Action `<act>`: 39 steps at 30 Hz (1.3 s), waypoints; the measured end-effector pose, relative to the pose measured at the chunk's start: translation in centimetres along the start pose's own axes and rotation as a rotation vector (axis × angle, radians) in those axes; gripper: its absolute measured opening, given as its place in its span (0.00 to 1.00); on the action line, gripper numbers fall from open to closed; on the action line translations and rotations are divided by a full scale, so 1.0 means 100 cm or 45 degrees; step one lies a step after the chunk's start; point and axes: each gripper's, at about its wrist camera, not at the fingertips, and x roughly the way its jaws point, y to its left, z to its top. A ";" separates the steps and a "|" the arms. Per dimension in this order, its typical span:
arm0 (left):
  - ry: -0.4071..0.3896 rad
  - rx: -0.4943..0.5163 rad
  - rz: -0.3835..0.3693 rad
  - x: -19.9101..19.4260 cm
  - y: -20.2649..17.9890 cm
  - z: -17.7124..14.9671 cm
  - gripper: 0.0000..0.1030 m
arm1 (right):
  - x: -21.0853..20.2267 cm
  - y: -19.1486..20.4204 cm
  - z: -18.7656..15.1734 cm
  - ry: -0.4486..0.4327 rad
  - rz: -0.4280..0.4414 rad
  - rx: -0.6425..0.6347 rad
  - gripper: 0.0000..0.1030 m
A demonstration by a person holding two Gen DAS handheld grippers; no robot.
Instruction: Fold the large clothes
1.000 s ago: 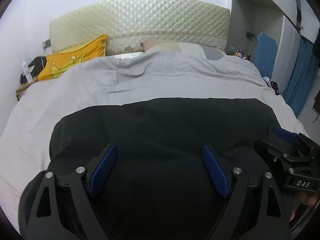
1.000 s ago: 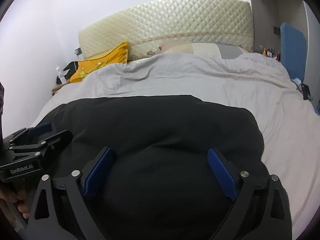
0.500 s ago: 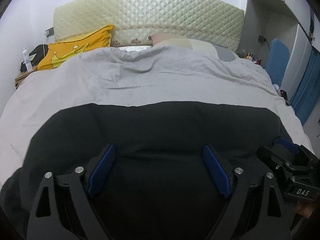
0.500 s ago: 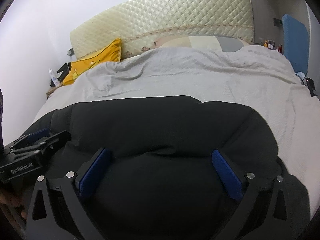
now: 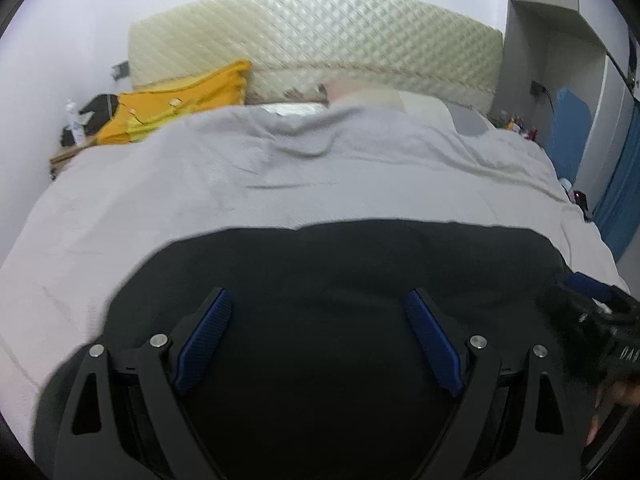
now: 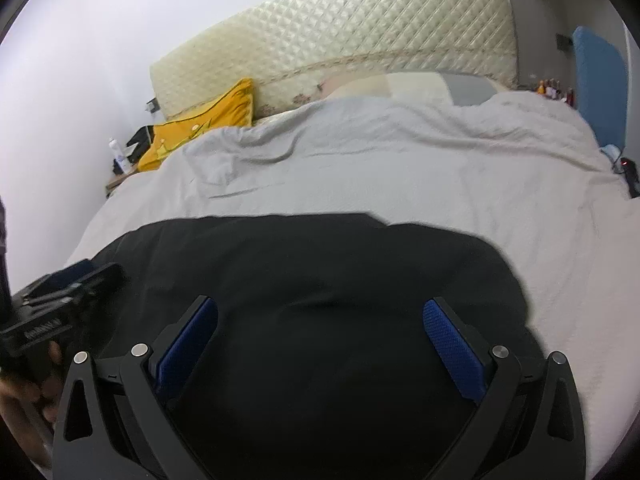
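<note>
We hold our left tool [image 5: 318, 344] and right tool [image 6: 320, 354] wide open and empty above a large black fabric garment [image 5: 340, 280] spread on the grey-sheeted bed [image 5: 280, 184], seemingly between folds, needing an edge grip next.

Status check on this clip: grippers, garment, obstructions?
Left gripper open, right gripper open, both empty. Black garment spread on the bed. Nothing in the way.
</note>
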 end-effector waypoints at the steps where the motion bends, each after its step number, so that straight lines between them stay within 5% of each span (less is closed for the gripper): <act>1: -0.008 -0.017 0.002 -0.006 0.007 0.001 0.87 | -0.004 -0.002 0.001 -0.006 -0.001 0.002 1.00; 5: -0.034 -0.031 0.048 -0.017 0.032 0.003 0.88 | -0.018 -0.017 0.001 -0.039 -0.068 -0.004 1.00; 11: 0.061 -0.004 0.114 0.000 0.050 -0.008 0.88 | -0.010 -0.028 -0.009 -0.011 -0.145 -0.031 1.00; 28: 0.097 0.003 0.119 0.021 0.046 -0.024 0.91 | 0.008 -0.035 -0.026 0.019 -0.115 0.004 1.00; 39: 0.039 -0.040 0.037 -0.061 0.027 0.010 0.94 | -0.071 -0.013 -0.001 -0.065 -0.131 -0.044 1.00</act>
